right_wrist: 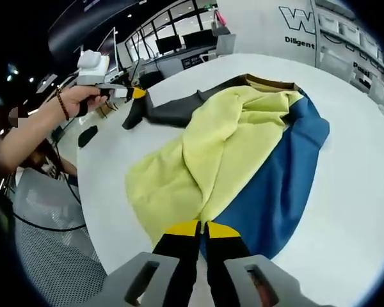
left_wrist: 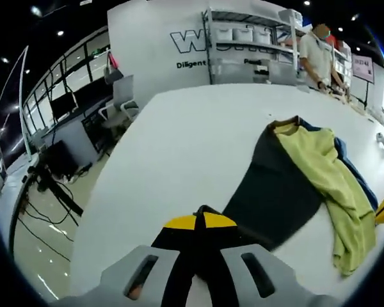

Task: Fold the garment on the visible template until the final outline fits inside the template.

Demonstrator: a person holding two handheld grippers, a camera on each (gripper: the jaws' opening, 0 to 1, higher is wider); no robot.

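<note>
On the white counter [right_wrist: 365,211] the garment [right_wrist: 243,153] lies spread across the middle of the right gripper view, yellow, blue and dark grey panels overlapping. At the bottom of that view the right gripper [right_wrist: 201,228] has its jaws closed on the yellow hem. At the upper left there, a hand [right_wrist: 83,96] holds the left gripper [right_wrist: 138,93], which pinches the dark sleeve; in the left gripper view its jaws [left_wrist: 199,222] are closed on dark fabric at bottom centre. A person [left_wrist: 317,54] stands at the upper right.

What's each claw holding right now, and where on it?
Left claw is shut on the garment's dark sleeve end. Right claw is shut on its hem, where yellow meets blue.
</note>
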